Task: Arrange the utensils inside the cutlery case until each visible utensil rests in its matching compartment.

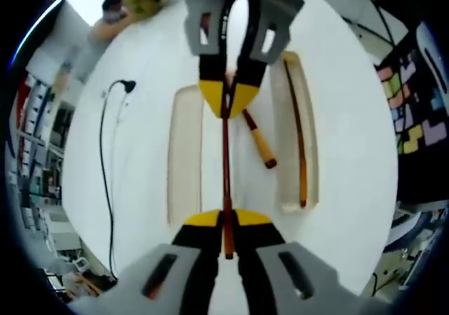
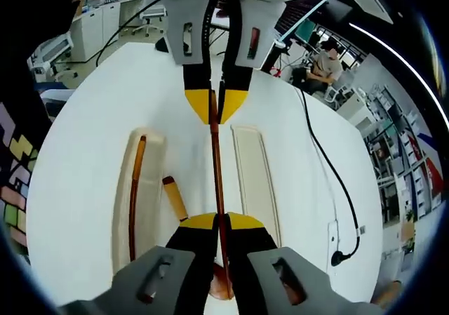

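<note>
Both the left gripper [image 1: 226, 220] and the right gripper [image 1: 226, 97] have their jaws closed on opposite ends of a long reddish utensil [image 1: 226, 161], held above the cutlery case [image 1: 184, 153] on the white surface [image 1: 140, 210]. Uneven pull could twist it loose, dropping it onto the short-handled utensil [image 1: 258, 141].

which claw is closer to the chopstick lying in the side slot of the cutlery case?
Too close to call. The left claw and right claw clamp opposite ends of one long reddish utensil over the case's middle, roughly parallel to the chopstick.
</note>
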The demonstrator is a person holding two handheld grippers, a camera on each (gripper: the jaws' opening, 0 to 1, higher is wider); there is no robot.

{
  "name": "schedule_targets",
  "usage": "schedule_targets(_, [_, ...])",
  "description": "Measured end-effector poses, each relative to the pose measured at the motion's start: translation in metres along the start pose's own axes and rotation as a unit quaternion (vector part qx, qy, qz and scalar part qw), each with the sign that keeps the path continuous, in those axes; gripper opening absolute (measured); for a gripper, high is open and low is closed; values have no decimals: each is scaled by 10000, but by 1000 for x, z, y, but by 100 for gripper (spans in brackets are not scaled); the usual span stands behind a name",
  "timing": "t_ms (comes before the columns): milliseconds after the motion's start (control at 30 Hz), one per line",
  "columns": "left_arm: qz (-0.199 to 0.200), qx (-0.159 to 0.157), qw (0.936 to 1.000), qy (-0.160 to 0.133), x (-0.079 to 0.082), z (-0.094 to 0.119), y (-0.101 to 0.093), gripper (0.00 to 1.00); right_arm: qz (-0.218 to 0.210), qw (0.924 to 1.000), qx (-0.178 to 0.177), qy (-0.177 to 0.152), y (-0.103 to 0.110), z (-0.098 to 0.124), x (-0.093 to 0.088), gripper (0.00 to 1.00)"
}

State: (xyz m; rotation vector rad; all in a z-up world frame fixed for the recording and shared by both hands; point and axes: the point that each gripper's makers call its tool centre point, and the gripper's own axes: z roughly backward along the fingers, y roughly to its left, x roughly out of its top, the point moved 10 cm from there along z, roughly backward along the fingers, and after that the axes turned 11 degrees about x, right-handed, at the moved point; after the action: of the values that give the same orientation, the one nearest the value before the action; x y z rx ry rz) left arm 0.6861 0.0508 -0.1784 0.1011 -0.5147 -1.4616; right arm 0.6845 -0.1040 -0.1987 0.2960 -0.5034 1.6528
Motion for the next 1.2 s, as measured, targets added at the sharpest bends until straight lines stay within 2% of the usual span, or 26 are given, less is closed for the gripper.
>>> schedule_targets(167, [13,-52,10000,-66,11,-5,-4,6,26,9999,-75,134,5,10,-5,2])
schedule_targets(467, [-25,-39,9998,-191,25,-2,-9,6,-113,9994,-90,329,13,18,-13,2])
schedule_targets(633, [12,-62,9999,-151,27,-3,-14,6,-109,9990,-98,424,17,24,-10,2])
schedule_targets(900, [-74,-53,9998,-193,31,7,-23,6,-149,9990,-62,422,29,28,-12,2])
schedule_targets(1200, [-48,-243,9995,-192,31,3,-38,6,-228,9989,81,397,45,25,-17,2])
